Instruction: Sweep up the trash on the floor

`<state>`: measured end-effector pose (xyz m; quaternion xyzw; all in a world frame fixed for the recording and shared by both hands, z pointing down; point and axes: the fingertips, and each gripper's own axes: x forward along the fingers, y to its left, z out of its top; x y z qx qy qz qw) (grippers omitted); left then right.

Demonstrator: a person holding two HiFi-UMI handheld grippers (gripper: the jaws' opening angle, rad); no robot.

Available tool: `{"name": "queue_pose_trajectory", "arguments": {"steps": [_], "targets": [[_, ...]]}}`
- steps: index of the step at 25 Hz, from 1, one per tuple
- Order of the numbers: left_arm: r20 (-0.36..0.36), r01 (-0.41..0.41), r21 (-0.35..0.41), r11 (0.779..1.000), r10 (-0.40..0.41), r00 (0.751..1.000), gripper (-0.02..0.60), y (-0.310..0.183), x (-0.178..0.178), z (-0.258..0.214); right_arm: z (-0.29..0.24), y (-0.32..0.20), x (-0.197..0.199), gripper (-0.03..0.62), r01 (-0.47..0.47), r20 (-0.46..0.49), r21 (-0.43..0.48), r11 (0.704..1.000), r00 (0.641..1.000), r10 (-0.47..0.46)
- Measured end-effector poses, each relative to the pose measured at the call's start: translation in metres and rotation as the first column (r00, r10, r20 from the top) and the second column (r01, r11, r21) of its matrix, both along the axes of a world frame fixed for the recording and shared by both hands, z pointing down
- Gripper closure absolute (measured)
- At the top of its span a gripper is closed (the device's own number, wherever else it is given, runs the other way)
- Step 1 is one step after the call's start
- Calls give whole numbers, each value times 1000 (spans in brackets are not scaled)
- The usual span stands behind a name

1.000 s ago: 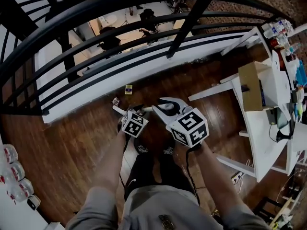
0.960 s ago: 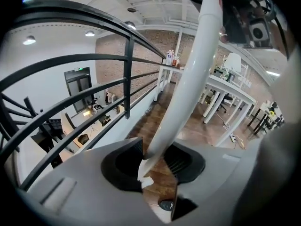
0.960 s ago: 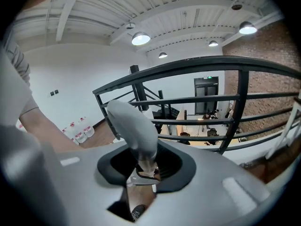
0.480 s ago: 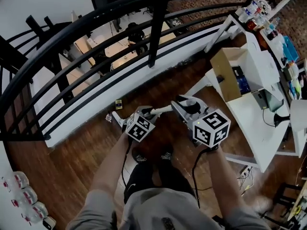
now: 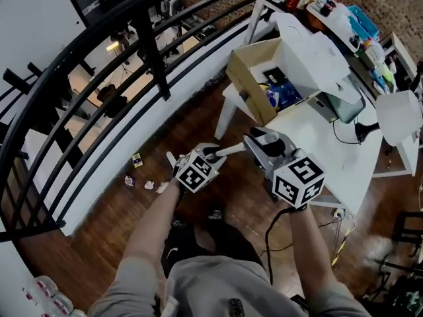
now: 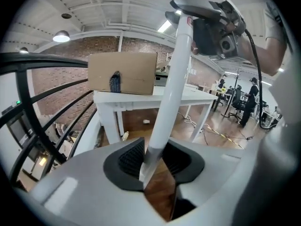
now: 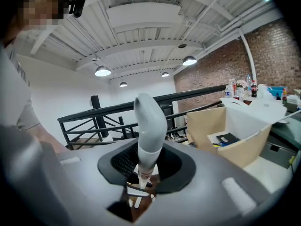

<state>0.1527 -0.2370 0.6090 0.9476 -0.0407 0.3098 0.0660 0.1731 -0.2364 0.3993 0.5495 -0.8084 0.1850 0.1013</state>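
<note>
On the wooden floor (image 5: 99,243), at the left and close under the black railing (image 5: 152,51), the trash (image 5: 150,185) is seen: 3 small crumpled scraps in a loose row, with 1 yellow packet (image 5: 137,160) a little farther off. It lies left of the person's feet and well apart from both tools.

The left hand-held gripper (image 6: 155,161) is clamped on the lower part of the sweeping tool's white shaft (image 6: 174,79); its jaws have just been closing, with the shaft between the ribbed pads. From there the shaft rises toward the right hand-held gripper (image 7: 146,166), which is closed around the base of the pale curved grip (image 7: 149,121) at the tool's top end. The tool's sweeping head cannot be made out in any view.

At the far right a white bench (image 5: 317,131) is seen, carrying an open cardboard box (image 5: 254,78).

The shaft is judged to be stiff, light and smooth, so twisting or sliding in the pads is likely unless both holds are kept firm. 2 holds set apart, 1 at the grip and 1 lower down, are judged best for steering. The scraps are expected to be very light and easily scattered, so short, gentle strokes are advised.
</note>
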Motion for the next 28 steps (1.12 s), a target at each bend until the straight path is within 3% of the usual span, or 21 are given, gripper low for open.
{"name": "queue_pose_trajectory", "arguments": {"steps": [6,12,17,23,28], "targets": [[-71,-127,-29,991,125,990,465,23,67,4,0,22,43,507,-128,-66,1,992,990,128],[-85,-202,-65,977,197,977,457,18,76,55,51,14,36,508,-199,-106,-53,979,976,192],[-67,-226,-94,970,220,973,451,9,55,95,90,5,9,508,-220,-100,-112,969,973,209],[-28,-212,-128,969,210,977,450,-2,11,108,104,-9,-10,508,-239,-8,-152,959,971,241],[29,-144,-147,979,149,988,451,-16,-44,123,121,-24,-45,508,-179,67,-195,964,978,196]]}}
